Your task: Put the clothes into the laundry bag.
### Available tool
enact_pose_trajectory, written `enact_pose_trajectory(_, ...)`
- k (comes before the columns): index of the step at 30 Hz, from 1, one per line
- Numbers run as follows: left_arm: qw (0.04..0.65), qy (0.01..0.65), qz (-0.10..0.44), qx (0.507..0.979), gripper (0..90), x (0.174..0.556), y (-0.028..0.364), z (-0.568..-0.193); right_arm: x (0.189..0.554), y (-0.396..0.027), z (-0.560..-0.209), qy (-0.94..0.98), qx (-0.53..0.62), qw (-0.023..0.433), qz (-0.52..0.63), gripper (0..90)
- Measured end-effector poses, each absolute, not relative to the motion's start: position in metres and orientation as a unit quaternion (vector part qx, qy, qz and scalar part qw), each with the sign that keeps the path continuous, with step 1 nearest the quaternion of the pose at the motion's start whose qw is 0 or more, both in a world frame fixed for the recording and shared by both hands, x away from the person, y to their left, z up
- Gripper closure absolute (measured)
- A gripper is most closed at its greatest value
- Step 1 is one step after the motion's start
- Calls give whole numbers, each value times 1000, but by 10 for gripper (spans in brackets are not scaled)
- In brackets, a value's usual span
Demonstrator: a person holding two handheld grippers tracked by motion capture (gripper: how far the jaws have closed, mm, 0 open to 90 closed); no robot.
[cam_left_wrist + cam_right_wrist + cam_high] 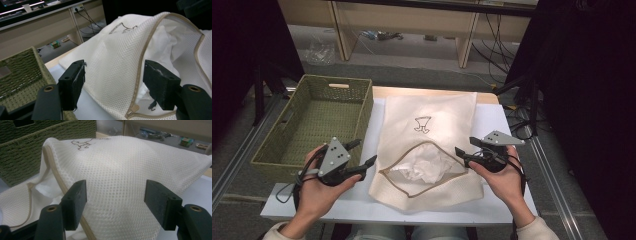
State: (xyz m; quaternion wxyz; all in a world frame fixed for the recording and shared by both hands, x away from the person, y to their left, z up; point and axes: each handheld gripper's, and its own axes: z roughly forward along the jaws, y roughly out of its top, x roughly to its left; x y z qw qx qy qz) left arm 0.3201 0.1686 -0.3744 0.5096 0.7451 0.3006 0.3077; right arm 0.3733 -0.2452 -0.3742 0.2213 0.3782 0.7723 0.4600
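A white mesh laundry bag [432, 120] with a tan zip edge and a small drawn figure lies along the middle of the table. Its mouth gapes open at the near end, showing crumpled white cloth [424, 167] inside. My left gripper [364, 162] is open, held just left of the bag's mouth; in the left gripper view the bag [117, 57] and its zip pull [135, 108] sit between the spread jaws. My right gripper [464, 147] is open at the right rim of the mouth; the mesh [117, 180] bulges between its jaws in the right gripper view.
A green woven basket [357, 107] stands empty at the left, overhanging the white table [507, 125]; it also appears as a basket [30, 152] behind the bag. Wooden desk legs and cables lie on the floor beyond. Dark curtains flank both sides.
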Motion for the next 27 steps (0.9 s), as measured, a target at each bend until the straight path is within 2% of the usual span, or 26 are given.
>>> enact_pose_trajectory(3,516,313,319,731,342,320,179,-371,374,-246,-377,770,378,233,458,349)
enact_pose_trajectory(10,522,334,341,706,328,318,205,-377,373,-253,-383,761,382,219,476,334)
enact_pose_trajectory(15,531,354,353,684,320,314,219,-385,371,-262,-388,753,384,229,483,334)
enact_pose_trajectory(18,540,376,358,662,350,312,221,-390,368,-262,-393,742,400,224,489,334)
enact_pose_trajectory(19,539,376,358,663,349,313,220,-390,370,-264,-394,744,393,237,486,334)
enact_pose_trajectory(21,536,373,360,666,346,314,220,-391,367,-264,-394,740,411,222,485,334)
enact_pose_trajectory(22,536,373,359,667,346,314,220,-391,368,-266,-394,734,407,235,490,334)
enact_pose_trajectory(27,542,380,353,661,345,316,217,-394,366,-270,-395,726,424,236,487,338)
